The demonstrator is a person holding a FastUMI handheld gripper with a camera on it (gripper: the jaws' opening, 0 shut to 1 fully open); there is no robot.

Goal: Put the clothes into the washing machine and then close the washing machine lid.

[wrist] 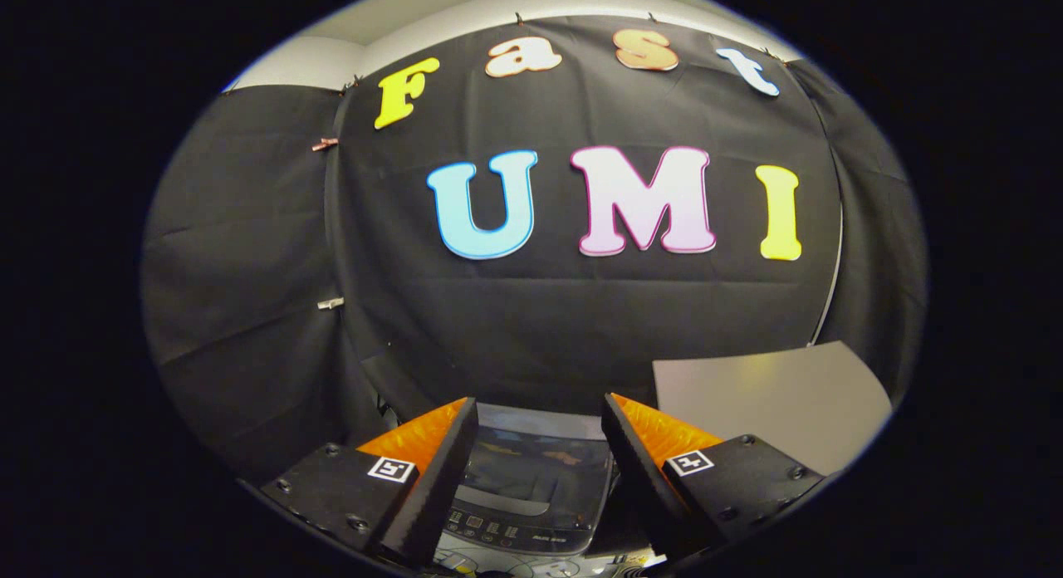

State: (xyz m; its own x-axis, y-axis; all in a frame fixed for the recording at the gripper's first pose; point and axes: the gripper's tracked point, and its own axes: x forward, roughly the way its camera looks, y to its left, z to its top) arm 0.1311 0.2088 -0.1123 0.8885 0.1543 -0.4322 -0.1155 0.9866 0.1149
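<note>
1. A small top-loading washing machine [531, 487] sits low and near, seen between the two fingers of the hand-held gripper [540, 412] and a little beyond them.
2. Its lid [536, 466] is dark, glossy and see-through, and lies flat and closed on top of the machine. No clothes can be made out through it.
3. A strip of small buttons, the control panel [507, 532], runs left to right along the machine's near edge, so the front of the machine faces the viewer. A shallow moulded recess sits in the lid just behind that strip.
4. The machine's long axis is hard to judge, since the fingers hide both its sides.
5. The hand-held gripper is spread wide, with a broad gap between the fingers. Nothing is held in the gap and neither finger touches the machine or anything else.
6. The left finger [432, 470] and the right finger [639, 470] rise from the near edge and lean slightly towards each other at their tips. Each carries a small square black-and-white marker on its block.
7. The gripper points forward and roughly level, looking over the machine at the far wall rather than down into it.
8. To the right of the machine, beyond the right finger, lies a flat pale grey counter [764, 395].
9. Behind everything hangs the booth's black cloth wall [581, 329], with a strip of pale ceiling above it.
</note>
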